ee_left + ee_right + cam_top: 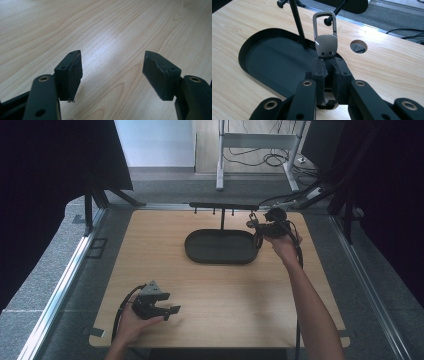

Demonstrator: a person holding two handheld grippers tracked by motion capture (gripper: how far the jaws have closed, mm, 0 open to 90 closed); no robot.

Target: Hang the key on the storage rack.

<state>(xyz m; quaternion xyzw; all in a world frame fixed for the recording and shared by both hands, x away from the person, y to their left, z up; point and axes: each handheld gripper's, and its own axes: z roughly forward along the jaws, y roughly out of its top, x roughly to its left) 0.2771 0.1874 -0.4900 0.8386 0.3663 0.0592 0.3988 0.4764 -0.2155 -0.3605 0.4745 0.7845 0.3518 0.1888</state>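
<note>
A black stand with an oval tray base [220, 247] [262, 62], an upright post [297, 23] and a top bar with small pegs [222, 206] sits at the table's far middle. My right gripper [256, 226] [329, 62] is shut on a silver carabiner keyring [325, 37], held upright just right of the tray; the clip's loop reaches a knobbed peg [327, 22], though I cannot tell whether it hangs on it. My left gripper [174, 310] [112, 72] rests low over the wooden table near the front left, open, nothing between its pads [75, 72].
A round cable hole [358, 46] is in the tabletop beyond the tray. Metal rails [65, 275] run along the table's sides, with grey carpet and black curtains around. A desk frame and cables [265, 155] stand on the floor behind.
</note>
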